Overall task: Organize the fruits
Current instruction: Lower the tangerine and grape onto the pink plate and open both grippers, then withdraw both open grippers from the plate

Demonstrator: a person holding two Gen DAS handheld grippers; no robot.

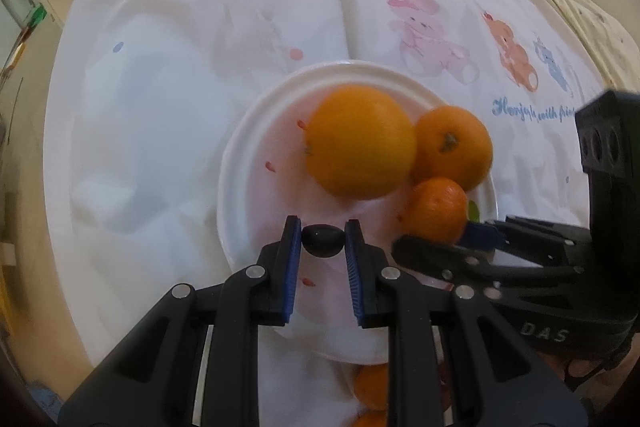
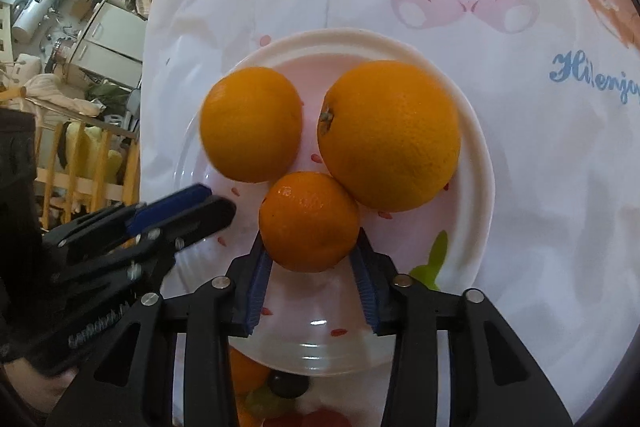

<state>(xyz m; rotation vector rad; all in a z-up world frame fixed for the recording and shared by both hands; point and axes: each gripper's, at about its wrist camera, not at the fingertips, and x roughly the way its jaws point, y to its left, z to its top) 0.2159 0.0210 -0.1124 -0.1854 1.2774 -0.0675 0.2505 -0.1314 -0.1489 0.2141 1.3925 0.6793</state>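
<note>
The left gripper points steeply down, its blue pads pinched on a small dark fruit. The right gripper tilts down beside it, jaws partly apart, its blue pads against the sides of a small orange.
</note>
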